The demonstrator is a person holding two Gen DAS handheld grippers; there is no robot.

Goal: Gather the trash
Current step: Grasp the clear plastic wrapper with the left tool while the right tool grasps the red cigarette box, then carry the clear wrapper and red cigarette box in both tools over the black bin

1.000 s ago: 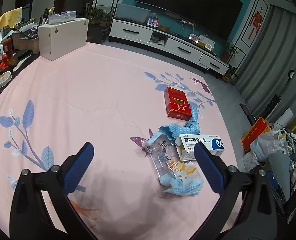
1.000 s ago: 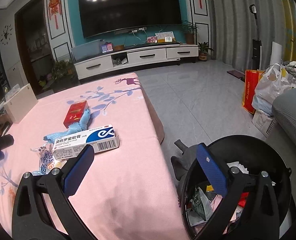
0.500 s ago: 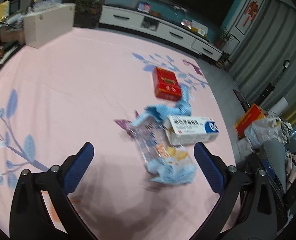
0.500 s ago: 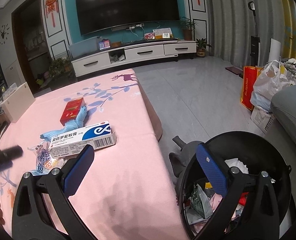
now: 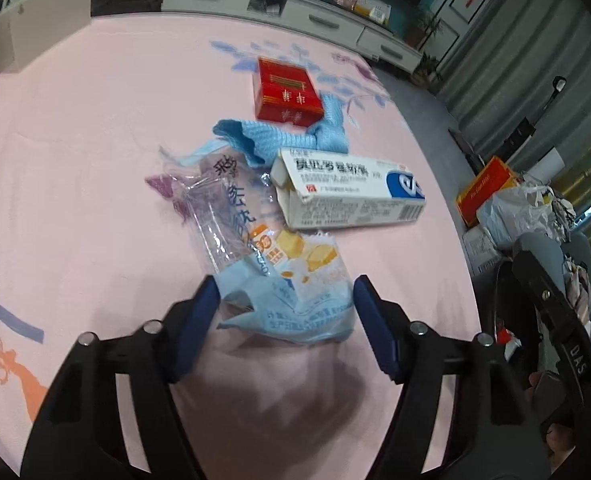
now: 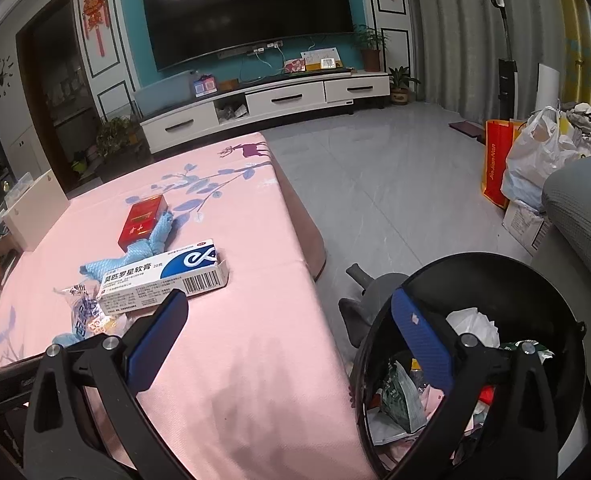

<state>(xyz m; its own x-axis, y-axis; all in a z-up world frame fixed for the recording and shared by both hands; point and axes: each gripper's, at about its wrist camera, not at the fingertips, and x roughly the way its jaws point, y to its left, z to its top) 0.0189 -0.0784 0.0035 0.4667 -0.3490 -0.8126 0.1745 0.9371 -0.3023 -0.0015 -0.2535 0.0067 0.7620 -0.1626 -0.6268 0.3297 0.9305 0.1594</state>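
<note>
Left tool (image 5: 285, 300) is low over the pink table (image 5: 95, 152), pointing steeply down, jaws closing. The crumpled snack wrapper (image 5: 279, 280), clear and light blue with printed cake pieces, lies flat on the cloth with its near end between the two blue pads. The pads sit just beside its edges; can't tell if they touch it yet, no clear squeeze visible, so not counted as pinching.

Beyond the wrapper, touching its far side: a white and blue ointment box (image 5: 351, 192), lying on its side, left end flap open. Behind that, a twisted blue cloth (image 5: 291, 136), partly under the box. A red cigarette pack (image 5: 287, 94) lies flat just behind the cloth, touching it. All four items are clustered toward the table's right half in the left wrist view.

Right tool (image 6: 291, 336) hangs at the table's corner, jaws spread wide, nothing between them. Its left finger is over the pink cloth, its right finger over the rim of a black trash bin (image 6: 535, 276) standing on the floor just beside the table. Bin already holds mixed trash: white paper, a green packet, red and pink scraps.

From the right wrist view the ointment box (image 6: 163, 280) sits nearest, the wrapper (image 6: 85, 312) to its left, the cigarette pack (image 6: 143, 220) farther back.

A white box (image 5: 39, 36) stands at the table's far left edge.
</note>
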